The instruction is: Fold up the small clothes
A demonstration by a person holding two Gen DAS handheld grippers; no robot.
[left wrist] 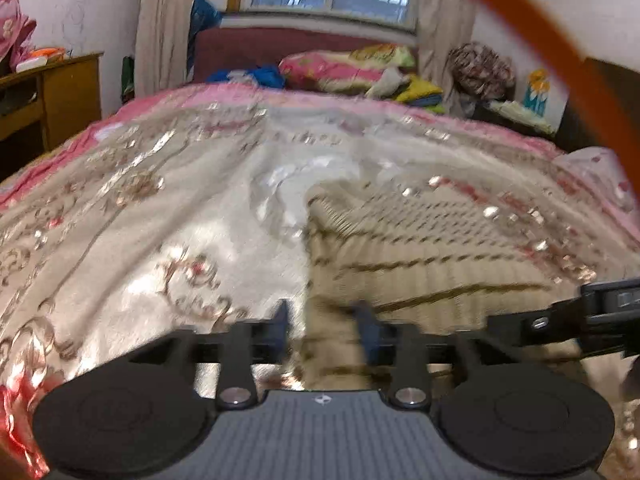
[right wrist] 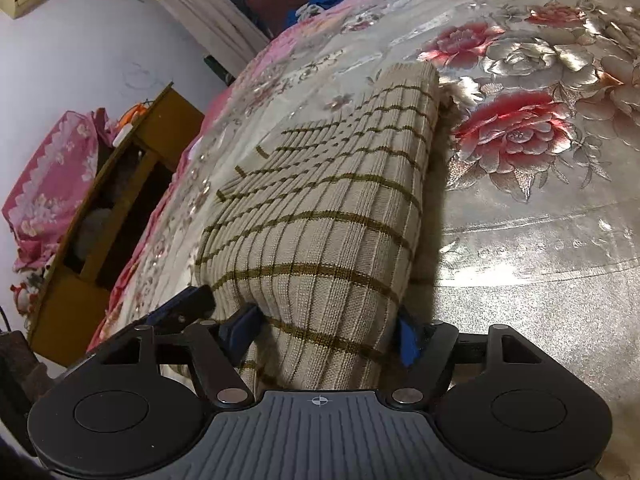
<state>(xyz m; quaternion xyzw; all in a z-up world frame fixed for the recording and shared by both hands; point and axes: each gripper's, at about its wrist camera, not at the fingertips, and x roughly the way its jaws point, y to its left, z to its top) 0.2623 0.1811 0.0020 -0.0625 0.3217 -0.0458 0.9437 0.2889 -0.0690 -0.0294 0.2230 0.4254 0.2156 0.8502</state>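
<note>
A beige knit sweater (right wrist: 320, 200) with olive-brown check lines lies folded into a long strip on the bed. My right gripper (right wrist: 326, 334) is open, and its blue fingertips (right wrist: 408, 340) flank the near end of the fold, which fills the gap between them. In the left wrist view the sweater (left wrist: 420, 248) is blurred and runs away to the right. My left gripper (left wrist: 324, 324) is open over the sweater's near left edge, with cloth showing in the gap. Part of the left gripper (right wrist: 184, 304) shows beside the sweater in the right wrist view, and the right gripper (left wrist: 600, 308) shows at the right edge.
The bed has a shiny cream and pink floral cover (right wrist: 520, 132). A wooden desk (left wrist: 68, 92) stands at its left side. Pillows (left wrist: 344, 66) and blue clothes (left wrist: 256, 74) lie at the head, under a window. An orange strap (left wrist: 560, 52) crosses the upper right.
</note>
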